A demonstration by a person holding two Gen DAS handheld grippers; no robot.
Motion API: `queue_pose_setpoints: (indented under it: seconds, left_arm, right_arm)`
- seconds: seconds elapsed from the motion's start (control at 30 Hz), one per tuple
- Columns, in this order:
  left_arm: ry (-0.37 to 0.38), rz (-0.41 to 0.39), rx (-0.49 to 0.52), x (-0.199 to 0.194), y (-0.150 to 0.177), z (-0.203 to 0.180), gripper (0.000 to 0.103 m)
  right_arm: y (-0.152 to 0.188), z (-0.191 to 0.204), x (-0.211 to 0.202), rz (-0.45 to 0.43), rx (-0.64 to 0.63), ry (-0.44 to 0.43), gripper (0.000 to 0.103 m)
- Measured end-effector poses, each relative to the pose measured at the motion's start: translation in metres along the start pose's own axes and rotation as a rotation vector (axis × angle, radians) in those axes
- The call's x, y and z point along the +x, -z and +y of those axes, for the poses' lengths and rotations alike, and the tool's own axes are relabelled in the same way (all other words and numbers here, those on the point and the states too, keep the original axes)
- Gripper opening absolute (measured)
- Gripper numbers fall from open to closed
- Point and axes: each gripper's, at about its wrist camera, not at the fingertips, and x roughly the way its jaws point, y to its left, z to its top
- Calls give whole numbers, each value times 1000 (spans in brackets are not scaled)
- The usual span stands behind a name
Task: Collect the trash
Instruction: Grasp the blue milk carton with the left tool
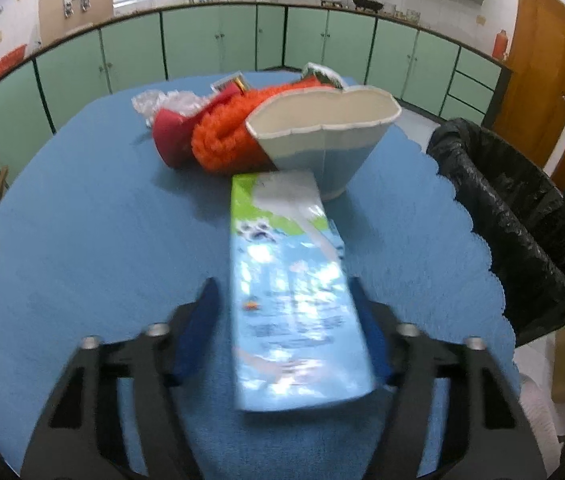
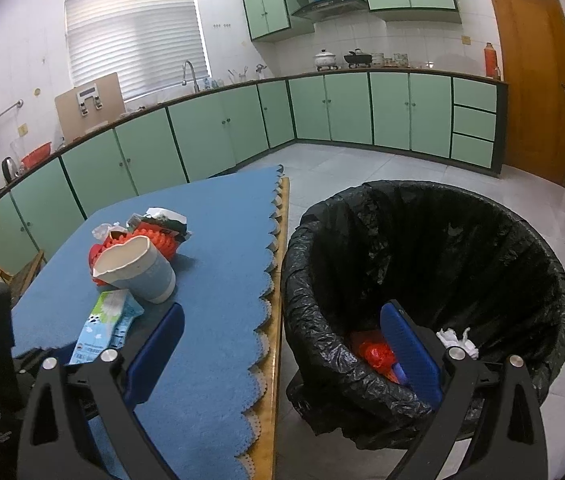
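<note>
Left wrist view: left gripper (image 1: 284,312) sits low over the blue felt tablecloth with scalloped edge (image 1: 82,208), blue pads on either side of a flat light-blue and green milk carton (image 1: 290,280) lying lengthwise between them. The right-hand pad is against the carton's edge; the left-hand pad shows a narrow strip of cloth between it and the carton. Frame is blurred there, so I cannot tell whether the pads are actually pressing on it. Jaws stand roughly half open.

Just beyond the carton's far end: a crushed white and pale-blue paper cup (image 1: 322,132) lying on its side, mouth toward the camera, touching or nearly touching the carton. Behind it a fuzzy orange bundle (image 1: 226,140), a red piece (image 1: 170,136), crumpled clear plastic (image 1: 162,102) and some printed wrappers (image 1: 318,74), all heaped together mid-table.

Bin lined with a black plastic bag (image 1: 522,216) stands just off the table's right edge.

Right wrist view: right gripper (image 2: 282,344) is wide open and holds nothing, hovering over the gap between table edge and bin; left finger over the cloth, right finger over the bin mouth. Inside the bin: red plastic trash (image 2: 376,354) and a crumpled white tissue (image 2: 456,338). The carton and cup pile are on the table to the left, well apart from this gripper.
</note>
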Motion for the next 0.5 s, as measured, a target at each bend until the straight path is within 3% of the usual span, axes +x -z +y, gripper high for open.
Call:
queue_pose_setpoints:
  seconds: [0.03, 0.5]
  left_arm:
    - [-2, -3, 7, 0, 1, 0, 46]
    - [-39, -49, -47, -32, -1, 35, 46]
  right_arm:
    - [0, 0, 0, 1, -1, -1, 96]
    - [-4, 32, 12, 16, -46, -58, 96]
